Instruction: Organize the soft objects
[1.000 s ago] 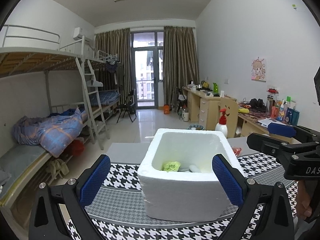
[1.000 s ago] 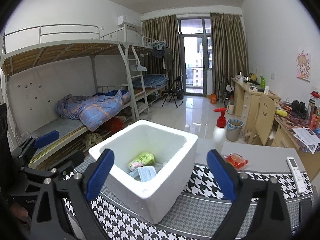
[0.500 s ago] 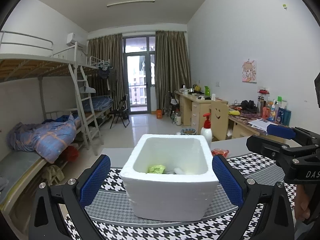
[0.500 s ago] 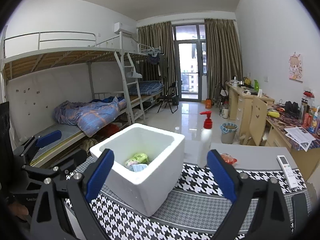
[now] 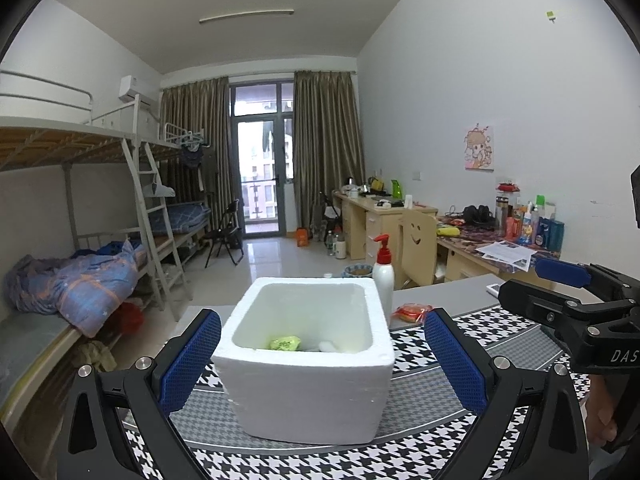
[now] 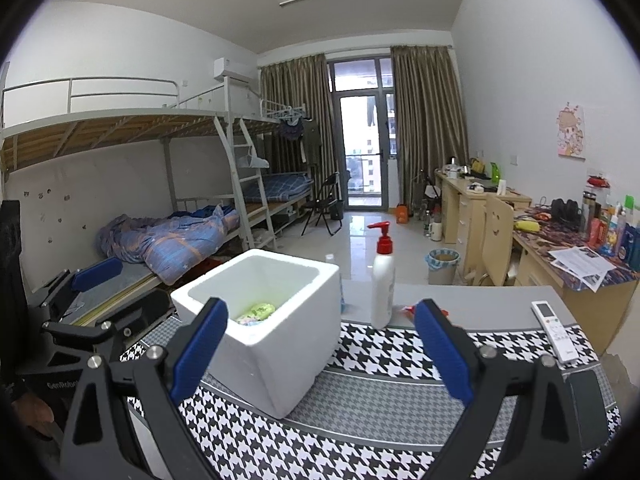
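A white foam box [image 5: 308, 364] [image 6: 276, 336] stands on the houndstooth cloth [image 5: 460, 440] [image 6: 380, 432] of the table. Inside it lie a yellow-green soft packet [image 5: 285, 344] [image 6: 256, 312] and something white [image 5: 329, 346]. My left gripper [image 5: 322, 356] is open, its blue pads on either side of the box and back from it, nothing held. My right gripper [image 6: 320, 356] is open too, empty, the box ahead and to its left. In the left wrist view the right gripper's body [image 5: 580, 320] shows at the right edge. A red-orange packet [image 5: 412, 312] lies beyond the box.
A white pump bottle with a red top [image 5: 383, 276] [image 6: 383, 280] stands just beyond the box. A white remote [image 6: 556, 330] lies at the table's right. Bunk beds [image 6: 160, 208] fill the left, desks and a wooden chair [image 6: 496, 236] the right.
Both grippers have pulled back from the box and levelled, so the box looks smaller and less of its inside shows. Both stay open and empty.
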A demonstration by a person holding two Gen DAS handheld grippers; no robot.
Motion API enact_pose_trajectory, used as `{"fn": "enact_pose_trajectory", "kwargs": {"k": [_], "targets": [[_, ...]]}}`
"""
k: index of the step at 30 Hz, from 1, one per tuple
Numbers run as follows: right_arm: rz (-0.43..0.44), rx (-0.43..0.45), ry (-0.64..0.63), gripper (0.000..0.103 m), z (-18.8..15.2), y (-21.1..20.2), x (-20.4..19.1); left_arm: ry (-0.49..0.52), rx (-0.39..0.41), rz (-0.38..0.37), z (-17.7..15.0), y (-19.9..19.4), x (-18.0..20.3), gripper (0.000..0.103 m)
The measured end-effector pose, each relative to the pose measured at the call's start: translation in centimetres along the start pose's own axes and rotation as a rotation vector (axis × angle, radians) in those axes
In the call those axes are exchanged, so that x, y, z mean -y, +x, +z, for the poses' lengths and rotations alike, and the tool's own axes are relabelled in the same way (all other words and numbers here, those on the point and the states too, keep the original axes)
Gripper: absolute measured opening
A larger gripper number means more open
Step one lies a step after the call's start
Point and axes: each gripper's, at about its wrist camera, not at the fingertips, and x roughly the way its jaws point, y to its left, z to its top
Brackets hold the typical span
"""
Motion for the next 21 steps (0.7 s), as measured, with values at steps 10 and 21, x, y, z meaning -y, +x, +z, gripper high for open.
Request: {"fn": "enact_pose_trajectory", "kwargs": {"k": [10,21], "targets": [[-0.029,0.02,0.013,0.097,-0.9,-1.2,0.9,-0.009,-0.003,-0.031,-0.5,-0.4,1.0,0.102],[-0.052,0.059,0.001,0.097,-2.7,-2.7,1.4,-0.042,0.072,-0.039,-1.7,-1.6,1.8,0.102]]}}
